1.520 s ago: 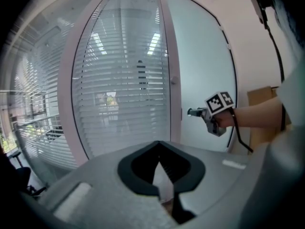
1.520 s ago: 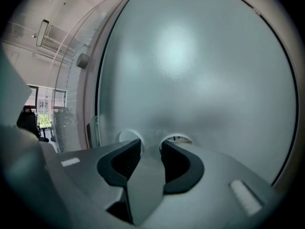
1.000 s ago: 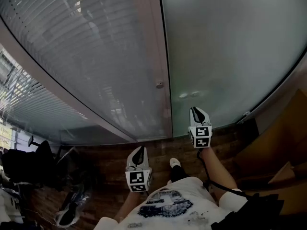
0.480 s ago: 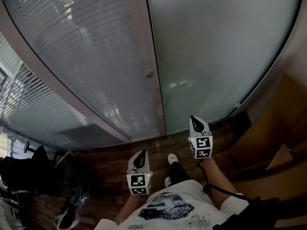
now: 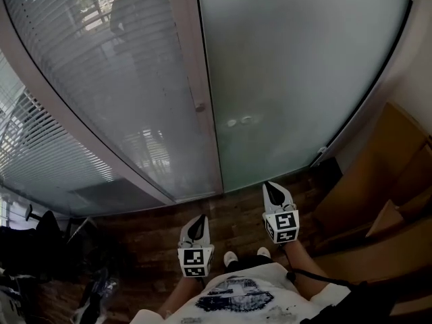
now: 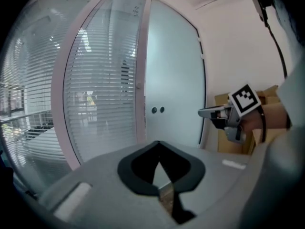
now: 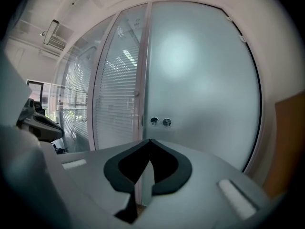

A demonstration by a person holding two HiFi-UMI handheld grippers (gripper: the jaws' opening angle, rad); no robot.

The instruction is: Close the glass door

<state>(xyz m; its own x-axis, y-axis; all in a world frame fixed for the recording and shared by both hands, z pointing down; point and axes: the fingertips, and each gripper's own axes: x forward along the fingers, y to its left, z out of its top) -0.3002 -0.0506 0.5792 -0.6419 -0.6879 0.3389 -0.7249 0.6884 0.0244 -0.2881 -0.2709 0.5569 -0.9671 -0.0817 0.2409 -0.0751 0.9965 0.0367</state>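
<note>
The frosted glass door (image 5: 297,66) stands flush against the pale upright frame post (image 5: 192,59). Two small round fittings (image 5: 239,121) sit near the door's edge, and they also show as round fittings (image 7: 160,122) in the right gripper view. My left gripper (image 5: 196,223) hangs low over the wooden floor, shut and empty, well short of the door. My right gripper (image 5: 273,189) is a little nearer the door, also shut with nothing in it and touching nothing. In the left gripper view the right gripper (image 6: 202,112) points toward the door from the right.
A curved glass wall with slatted blinds (image 5: 88,100) runs left of the post. Brown cardboard boxes (image 5: 378,181) stand at the right, beside the door's hinge side. A dark office chair and other clutter (image 5: 34,241) sit at lower left. The person's shoes (image 5: 231,258) are on the wood floor (image 5: 155,214).
Both grippers have drawn back from the door, the right one farther. The whole view has backed away, so more floor shows before the door. The door stays against its post.
</note>
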